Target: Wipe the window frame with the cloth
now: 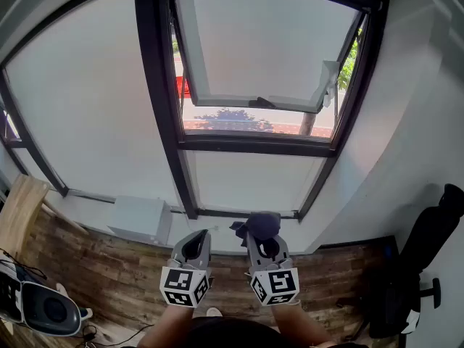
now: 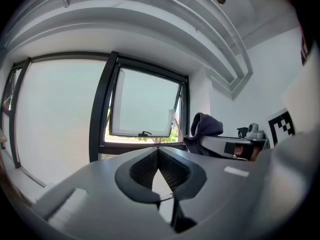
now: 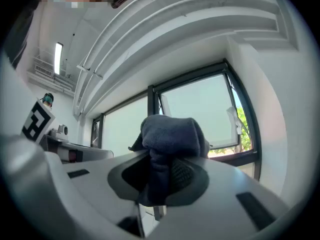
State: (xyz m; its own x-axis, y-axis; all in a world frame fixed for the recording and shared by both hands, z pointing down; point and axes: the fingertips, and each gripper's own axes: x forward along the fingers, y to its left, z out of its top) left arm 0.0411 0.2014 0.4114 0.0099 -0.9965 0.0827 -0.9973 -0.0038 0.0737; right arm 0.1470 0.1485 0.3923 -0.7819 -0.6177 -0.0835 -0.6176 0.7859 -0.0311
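The black window frame (image 1: 255,145) fills the wall ahead, its upper right sash tilted open outward. A dark blue-grey cloth (image 1: 259,225) is bunched in my right gripper (image 1: 264,239), which is shut on it; in the right gripper view the cloth (image 3: 170,139) bulges out above the jaws. My left gripper (image 1: 194,245) is held beside it, shut and empty, its jaw tips meeting (image 2: 157,151). Both grippers hang low in the head view, well short of the frame. The left gripper view shows the frame (image 2: 102,109) and the cloth (image 2: 205,126) off to its right.
A white box unit (image 1: 139,220) stands on the floor under the window. A black office chair (image 1: 417,256) sits at the right. A grey-and-black appliance (image 1: 36,304) lies at the lower left beside a wooden board (image 1: 18,212). White walls flank the window.
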